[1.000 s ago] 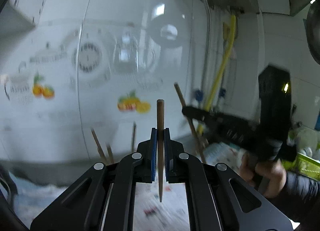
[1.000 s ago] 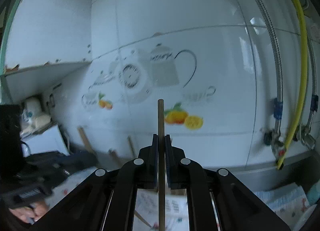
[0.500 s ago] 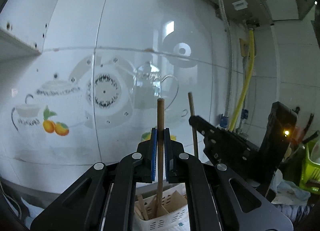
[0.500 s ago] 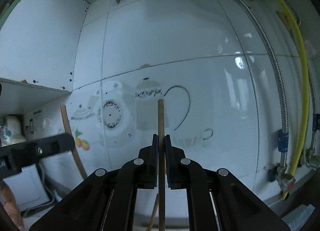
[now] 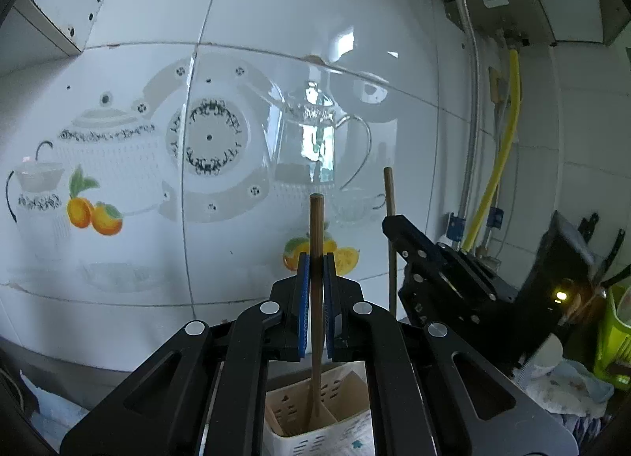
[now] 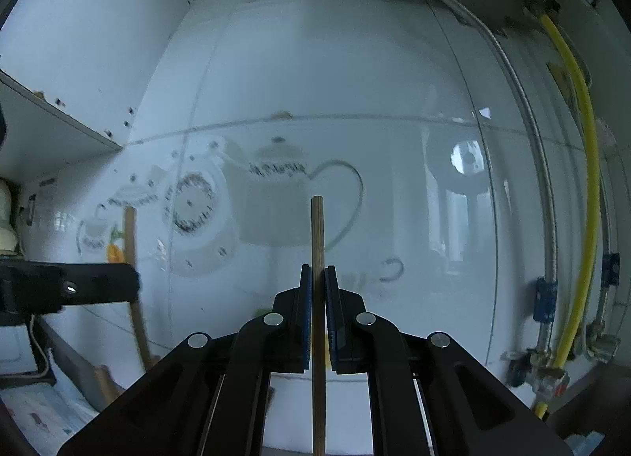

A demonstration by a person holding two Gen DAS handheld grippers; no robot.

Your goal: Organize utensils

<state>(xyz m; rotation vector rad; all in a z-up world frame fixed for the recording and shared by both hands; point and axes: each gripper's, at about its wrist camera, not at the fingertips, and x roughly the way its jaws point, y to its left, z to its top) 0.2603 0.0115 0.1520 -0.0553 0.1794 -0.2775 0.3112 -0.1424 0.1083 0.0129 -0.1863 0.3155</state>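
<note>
My left gripper [image 5: 314,290] jaws pinch a wooden chopstick [image 5: 316,243] upright at frame centre, its lower end down inside the white slotted utensil holder [image 5: 315,416] at the bottom edge. My right gripper [image 6: 318,298] jaws clamp a second chopstick [image 6: 318,243], also upright, before the teapot-decal wall tiles [image 6: 276,180]. Yellow hose [image 6: 583,164] far right.

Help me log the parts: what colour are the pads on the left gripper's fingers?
Blue; the pads of the left gripper show best in the left wrist view.
</note>
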